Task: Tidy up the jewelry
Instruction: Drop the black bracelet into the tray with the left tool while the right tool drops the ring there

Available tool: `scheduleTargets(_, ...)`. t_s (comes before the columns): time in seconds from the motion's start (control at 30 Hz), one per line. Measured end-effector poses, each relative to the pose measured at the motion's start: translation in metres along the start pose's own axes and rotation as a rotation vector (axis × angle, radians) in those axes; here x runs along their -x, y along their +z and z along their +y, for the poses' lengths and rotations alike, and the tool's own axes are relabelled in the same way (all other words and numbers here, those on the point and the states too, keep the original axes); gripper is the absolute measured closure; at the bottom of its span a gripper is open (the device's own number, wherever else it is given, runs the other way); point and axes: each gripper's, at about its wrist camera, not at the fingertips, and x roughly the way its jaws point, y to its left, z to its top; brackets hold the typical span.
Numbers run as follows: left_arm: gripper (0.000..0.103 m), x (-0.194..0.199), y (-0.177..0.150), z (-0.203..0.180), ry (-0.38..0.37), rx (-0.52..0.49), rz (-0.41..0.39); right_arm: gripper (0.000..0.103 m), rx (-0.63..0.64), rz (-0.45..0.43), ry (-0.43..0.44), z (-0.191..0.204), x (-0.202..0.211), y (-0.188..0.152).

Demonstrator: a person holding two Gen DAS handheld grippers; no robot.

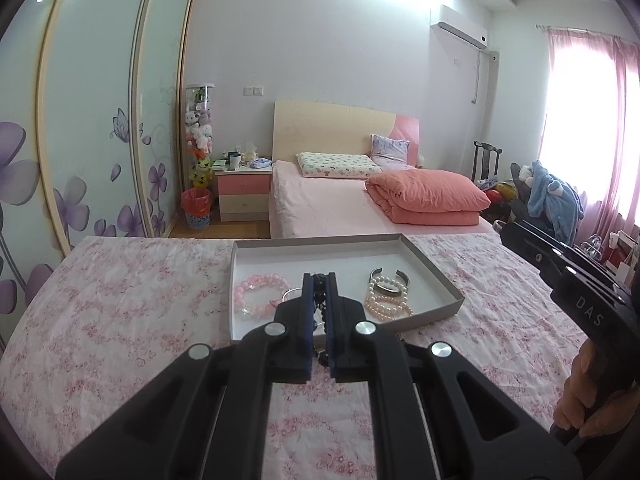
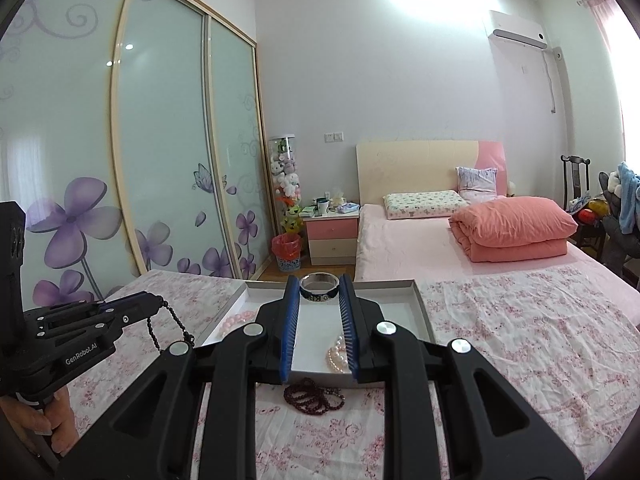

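My left gripper [image 1: 319, 280] is shut on a black bead necklace [image 2: 170, 326], which hangs from it above the near left edge of the shallow white tray [image 1: 436, 276]. My right gripper [image 2: 320, 280] is shut on a dark bangle with a silver rim [image 2: 319, 291], held over the tray [image 2: 420, 312]. In the tray lie a pink bead bracelet [image 1: 260, 292], pearl bracelets [image 1: 388, 300] and a silver cuff [image 1: 390, 280]. A dark red bead bracelet [image 2: 314, 396] lies on the floral cloth in front of the tray.
The tray sits on a table under a pink floral cloth [image 1: 120, 320]. Beyond it are a pink bed [image 1: 340, 200] with a folded quilt, a nightstand [image 1: 244, 188], a red bin [image 1: 196, 208] and sliding wardrobe doors [image 1: 100, 120].
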Motion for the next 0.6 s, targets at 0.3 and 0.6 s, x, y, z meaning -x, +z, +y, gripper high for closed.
scheduleTargets(0.3,0.096,-0.042,0.021,0.007,0.012,-0.015,0.026,0.082,-0.059,0.041,-0.015,-0.019,-0.048,0.013)
scheduleTargets(0.6,0.096,-0.111,0.038,0.016,-0.035,0.019,0.083,0.084,-0.078,0.149,-0.029,-0.031,-0.121,0.008)
